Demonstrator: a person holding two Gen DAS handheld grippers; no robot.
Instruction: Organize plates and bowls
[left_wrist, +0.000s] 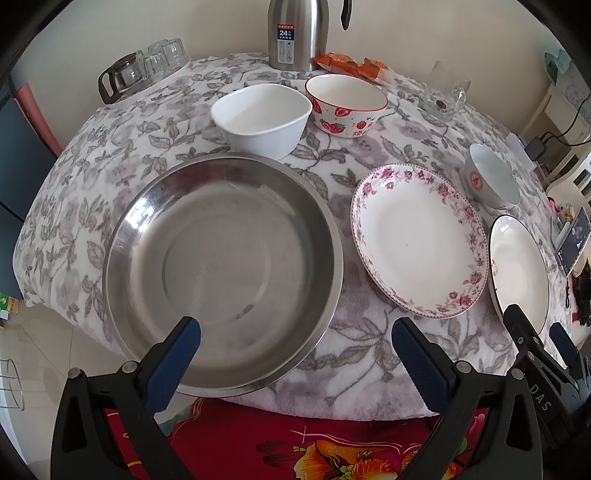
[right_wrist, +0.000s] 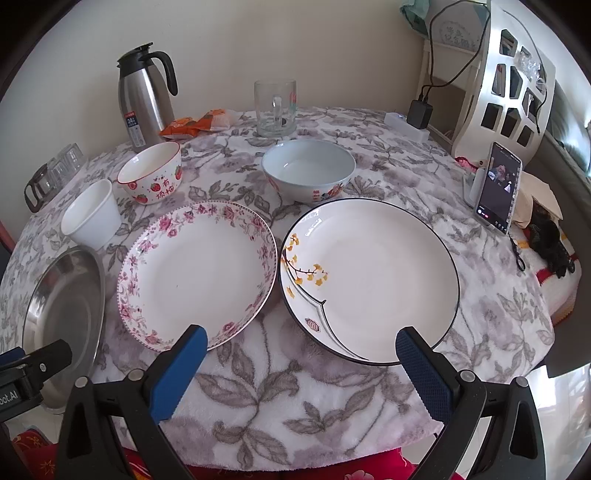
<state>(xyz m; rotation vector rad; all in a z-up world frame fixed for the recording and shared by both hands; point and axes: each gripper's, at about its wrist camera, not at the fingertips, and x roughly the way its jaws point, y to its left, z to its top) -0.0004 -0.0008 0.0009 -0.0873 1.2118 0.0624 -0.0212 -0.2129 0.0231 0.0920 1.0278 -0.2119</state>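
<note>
A wide steel basin lies at the table's near left. To its right sit a pink-flowered plate and a black-rimmed plate with yellow leaves. Behind stand a plain white bowl, a strawberry bowl and a pale blue bowl. My left gripper hovers open over the basin's near rim. My right gripper hangs open above the near edges of the two plates. Neither holds anything.
A steel thermos jug, orange snack packets, a glass mug and a glass pot with tumblers stand at the back. A phone on a stand is at the right, by a charger and white rack.
</note>
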